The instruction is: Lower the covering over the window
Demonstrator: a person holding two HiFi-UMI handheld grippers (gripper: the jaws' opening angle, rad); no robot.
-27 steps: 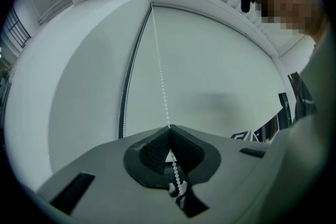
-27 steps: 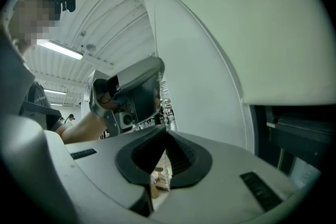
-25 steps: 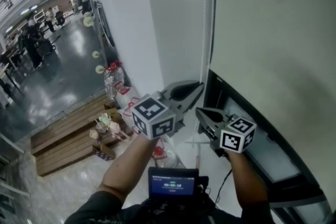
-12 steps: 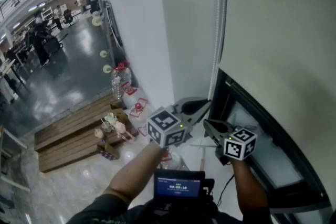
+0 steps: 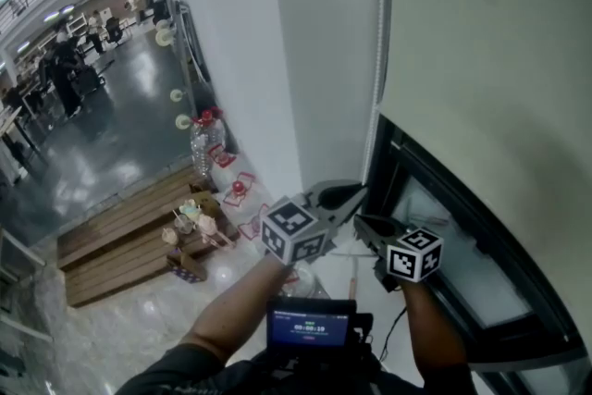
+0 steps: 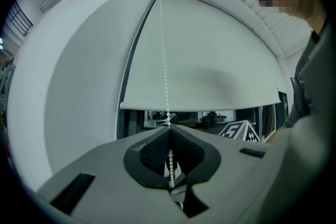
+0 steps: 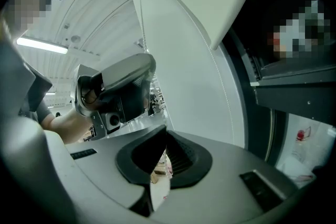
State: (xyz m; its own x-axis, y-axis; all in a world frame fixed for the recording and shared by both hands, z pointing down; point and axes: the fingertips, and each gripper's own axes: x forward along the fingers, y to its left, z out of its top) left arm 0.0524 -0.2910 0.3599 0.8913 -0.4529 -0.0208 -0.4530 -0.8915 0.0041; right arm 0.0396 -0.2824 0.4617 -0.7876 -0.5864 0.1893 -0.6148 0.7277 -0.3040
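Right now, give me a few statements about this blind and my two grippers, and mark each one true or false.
1. The left gripper is shut on the bead chain. True.
2. The blind covers the whole window. False: window glass shows below its bottom edge.
3. The right gripper has its jaws wide apart. False: they are together, with nothing seen between them.
4. Wooden boards lie on the floor by the white wall. True.

wooden pallets (image 5: 120, 240) on glossy floor (image 5: 106, 148), big water bottles (image 5: 202, 143) beside white wall (image 5: 240, 32) (red caps)
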